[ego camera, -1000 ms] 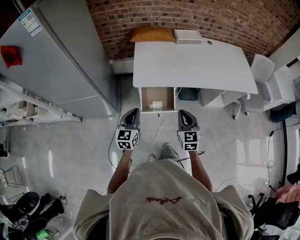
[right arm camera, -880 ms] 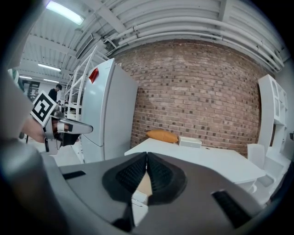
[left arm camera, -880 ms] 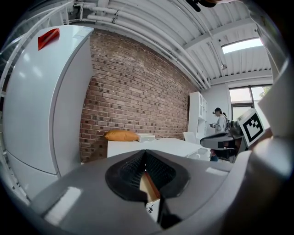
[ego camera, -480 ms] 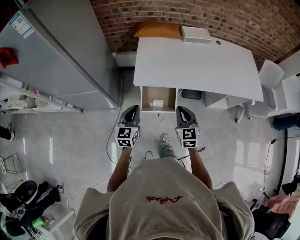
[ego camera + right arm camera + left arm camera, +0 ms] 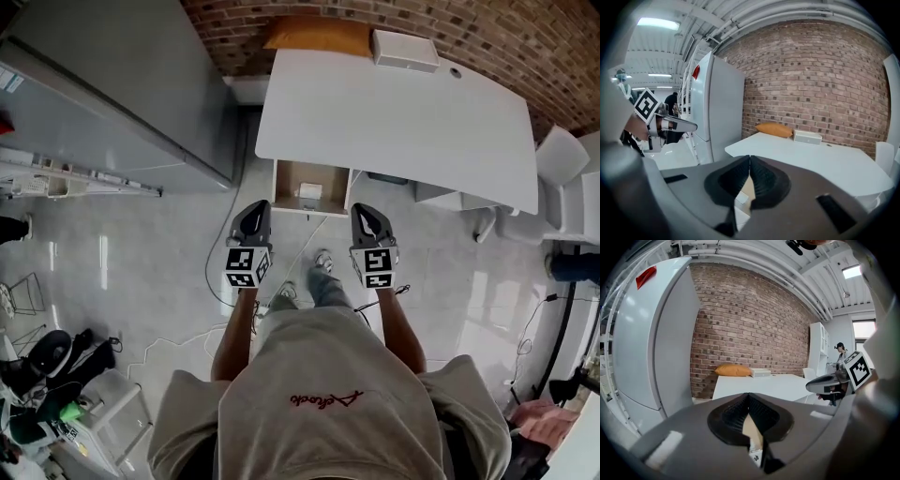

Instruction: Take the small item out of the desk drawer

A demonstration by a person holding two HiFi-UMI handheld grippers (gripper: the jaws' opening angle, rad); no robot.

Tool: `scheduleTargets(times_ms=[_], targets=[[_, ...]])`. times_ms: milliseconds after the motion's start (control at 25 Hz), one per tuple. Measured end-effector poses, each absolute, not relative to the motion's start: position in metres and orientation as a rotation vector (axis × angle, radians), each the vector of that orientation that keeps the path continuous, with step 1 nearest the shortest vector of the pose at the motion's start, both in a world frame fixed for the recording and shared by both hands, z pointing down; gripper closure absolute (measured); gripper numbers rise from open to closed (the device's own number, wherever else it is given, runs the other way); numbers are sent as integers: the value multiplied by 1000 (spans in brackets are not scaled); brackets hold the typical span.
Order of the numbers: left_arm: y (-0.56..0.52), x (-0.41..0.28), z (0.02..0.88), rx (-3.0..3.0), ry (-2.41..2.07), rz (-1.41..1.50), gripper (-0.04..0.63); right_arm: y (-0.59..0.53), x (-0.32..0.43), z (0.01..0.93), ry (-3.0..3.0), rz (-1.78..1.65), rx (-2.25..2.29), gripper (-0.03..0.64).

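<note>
**Approach to Open Drawer: Both Units Empty**

Head view: the drawer (image 5: 284, 184) stands open under the worktop (image 5: 403, 112), with the item (image 5: 309, 190) inside. It lies at 12 o'clock of the left hand-held gripper (image 5: 251, 220) and the right hand-held gripper (image 5: 368, 223), which are held short of it, probably for approach. The shirt script is unreadable.

Left gripper view: jaws pressed together, empty. The item's print is illegible.

Right gripper view: jaws pressed together, empty.

Desk drawer (image 5: 289, 178) pulled open, brown interior, 1 small white item (image 5: 310, 191), possibly a box, lying inside
</note>
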State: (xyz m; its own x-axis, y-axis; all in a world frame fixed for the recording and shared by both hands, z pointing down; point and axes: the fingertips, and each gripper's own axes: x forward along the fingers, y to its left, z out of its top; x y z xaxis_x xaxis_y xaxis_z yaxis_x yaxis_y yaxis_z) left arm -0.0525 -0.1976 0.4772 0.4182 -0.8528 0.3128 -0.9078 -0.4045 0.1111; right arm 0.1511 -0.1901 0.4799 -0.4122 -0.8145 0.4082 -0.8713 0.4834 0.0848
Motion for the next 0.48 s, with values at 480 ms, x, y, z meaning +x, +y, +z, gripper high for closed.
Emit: scheduleTargets(times_ms=[480], targets=[[-197,-36,521,2311,-1559,417,586,-197,158,543,-2361,347,1285,604]])
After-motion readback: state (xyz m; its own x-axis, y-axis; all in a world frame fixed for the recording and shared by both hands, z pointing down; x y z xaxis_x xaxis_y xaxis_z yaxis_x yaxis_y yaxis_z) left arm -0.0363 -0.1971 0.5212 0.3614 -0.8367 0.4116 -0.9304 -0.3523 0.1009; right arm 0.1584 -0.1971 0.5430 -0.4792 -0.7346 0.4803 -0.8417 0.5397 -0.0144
